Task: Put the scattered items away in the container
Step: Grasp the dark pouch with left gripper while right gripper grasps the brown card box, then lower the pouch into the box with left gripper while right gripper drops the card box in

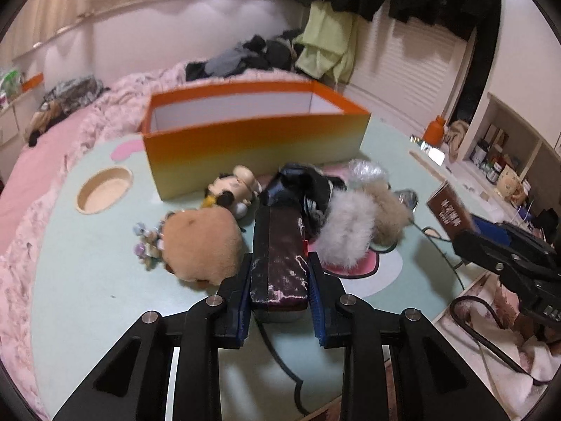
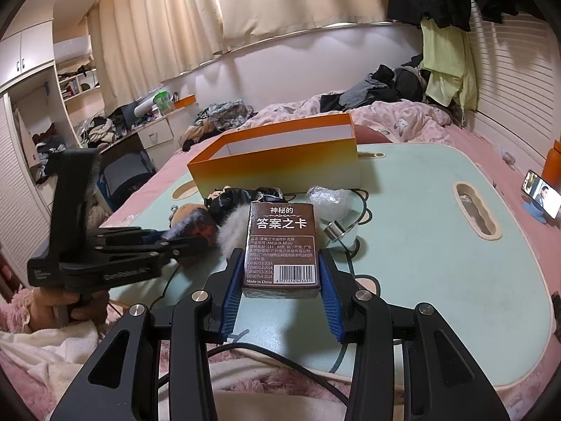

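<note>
both grippers (left [image 1: 280,280], right [image 2: 283,280]) clamped

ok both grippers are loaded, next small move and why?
Probably carry the right gripper forward over the orange box and drop the card pack. Both sets of pads are shut on items, the left gripper on a dark block, and the box stands open just beyond the pile, with nothing visible inside.
</note>
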